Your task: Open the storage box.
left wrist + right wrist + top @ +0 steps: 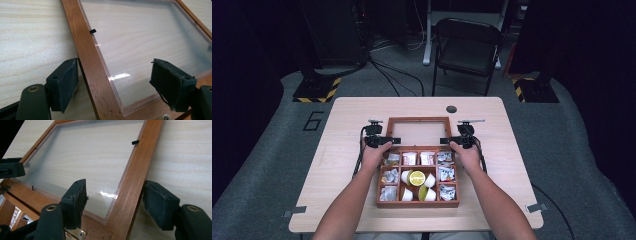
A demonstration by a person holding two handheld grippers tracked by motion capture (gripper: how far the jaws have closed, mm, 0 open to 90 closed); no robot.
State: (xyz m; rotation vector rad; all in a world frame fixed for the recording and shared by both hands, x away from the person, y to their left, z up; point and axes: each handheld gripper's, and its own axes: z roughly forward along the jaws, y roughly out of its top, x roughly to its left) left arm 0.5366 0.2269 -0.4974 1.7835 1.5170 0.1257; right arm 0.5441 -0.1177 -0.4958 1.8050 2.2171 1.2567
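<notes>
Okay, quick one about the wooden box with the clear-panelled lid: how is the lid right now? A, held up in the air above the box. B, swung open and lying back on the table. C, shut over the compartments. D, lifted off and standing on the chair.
B: the wooden-framed lid with the clear panel lies flat on the light wooden table behind the open wooden compartment box, whose packets and cups are uncovered.

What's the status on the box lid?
Left gripper and right gripper straddle the lid side rails, pads not pressing. Lid open, lying flat on table. Nothing in the way.
</notes>
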